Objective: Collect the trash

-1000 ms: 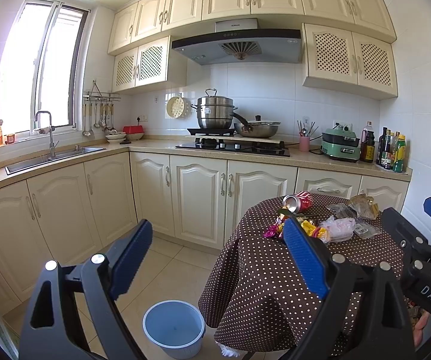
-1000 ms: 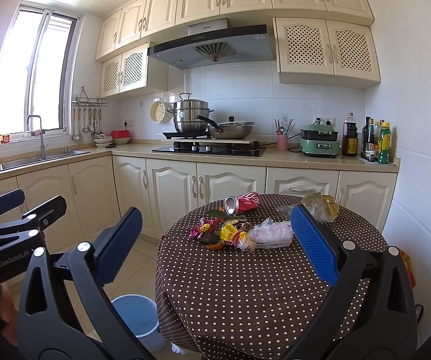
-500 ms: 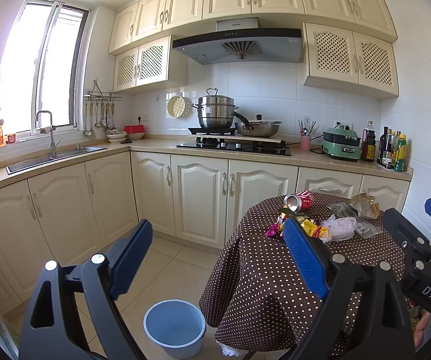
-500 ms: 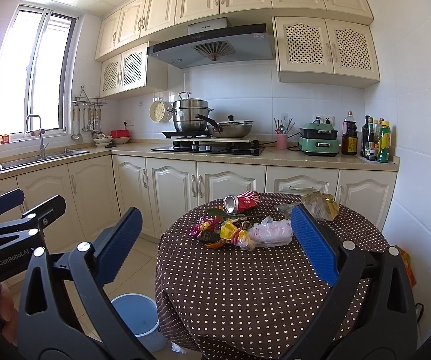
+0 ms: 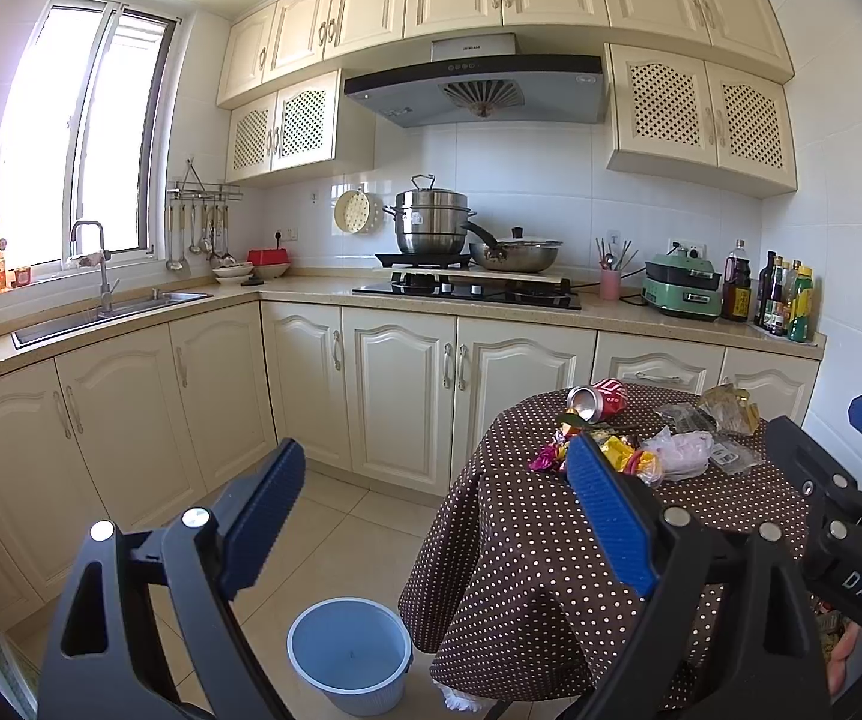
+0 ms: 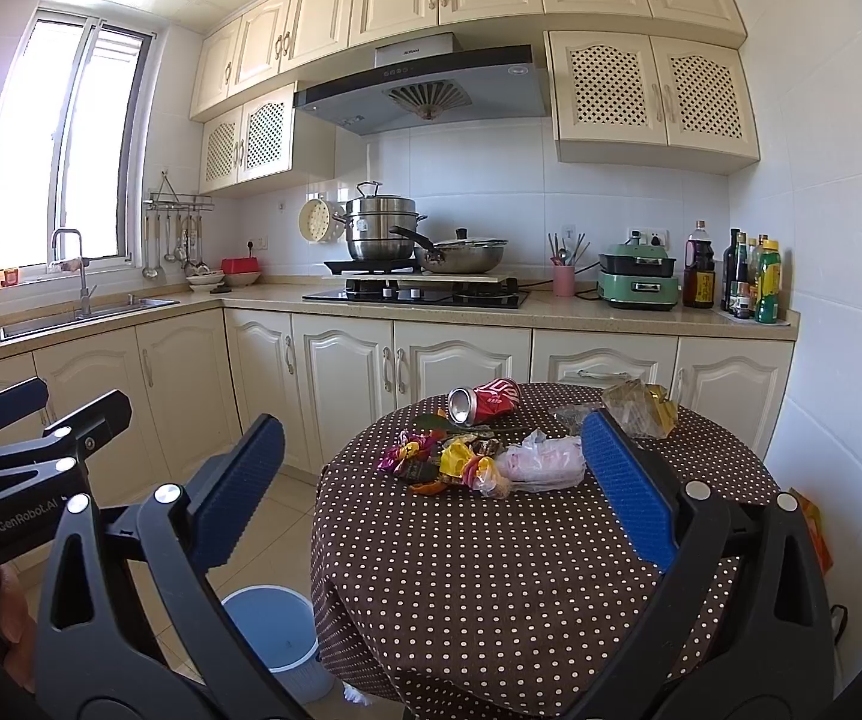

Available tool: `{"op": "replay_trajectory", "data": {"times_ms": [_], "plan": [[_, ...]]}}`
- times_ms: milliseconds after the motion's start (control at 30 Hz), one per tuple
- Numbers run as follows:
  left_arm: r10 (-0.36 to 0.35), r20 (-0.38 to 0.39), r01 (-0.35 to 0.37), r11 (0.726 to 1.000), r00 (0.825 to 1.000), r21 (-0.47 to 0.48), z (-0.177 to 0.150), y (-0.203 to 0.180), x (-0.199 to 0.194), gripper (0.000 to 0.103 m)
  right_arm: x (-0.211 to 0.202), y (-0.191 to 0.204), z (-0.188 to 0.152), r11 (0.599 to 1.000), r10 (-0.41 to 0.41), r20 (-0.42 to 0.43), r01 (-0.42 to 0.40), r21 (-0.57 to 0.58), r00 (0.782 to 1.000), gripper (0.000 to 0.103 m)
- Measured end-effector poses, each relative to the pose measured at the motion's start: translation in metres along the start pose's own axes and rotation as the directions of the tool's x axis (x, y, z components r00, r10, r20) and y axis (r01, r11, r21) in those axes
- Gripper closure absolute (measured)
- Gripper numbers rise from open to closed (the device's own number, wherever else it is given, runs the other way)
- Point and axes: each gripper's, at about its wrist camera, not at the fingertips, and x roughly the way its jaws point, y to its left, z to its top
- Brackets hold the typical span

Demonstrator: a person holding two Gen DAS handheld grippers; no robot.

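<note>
- Left gripper: released, empty, beside the worktop.
- Right gripper: released, empty.
- Round brown polka-dot worktop: carries crushed red can, coloured wrappers.
- Pale blue plastic bin: on floor.

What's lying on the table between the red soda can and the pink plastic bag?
In the right wrist view, a pile of crumpled candy wrappers lies between the tipped red soda can and the pink plastic bag on the dotted tablecloth.

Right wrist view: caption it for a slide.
Open right gripper faces trash on the dotted table, pale blue bin on the floor beside it.
</note>
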Motion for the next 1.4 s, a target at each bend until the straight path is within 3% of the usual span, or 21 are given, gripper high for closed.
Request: {"op": "replay_trajectory", "data": {"times_ms": [1200,1267,1400], "plan": [[0.002,-0.01,-0.002,1.0,1.0,0.002,-0.007,0.001,0.004,0.016,0.002,0.0,0.002,1.0,0.002,-0.004,-0.002,0.0,1.0,0.006],[0.002,-0.01,-0.002,1.0,1.0,0.001,-0.007,0.001,0.004,0.016,0.005,-0.002,-0.014,1.0,0.002,-0.003,-0.002,0.0,1.0,0.006],[0.002,-0.011,-0.002,1.0,1.0,0.001,-0.008,0.002,0.005,0.016,0.006,-0.001,-0.014,1.0,0.002,-0.004,-0.002,0.0,1.0,0.006]]}}
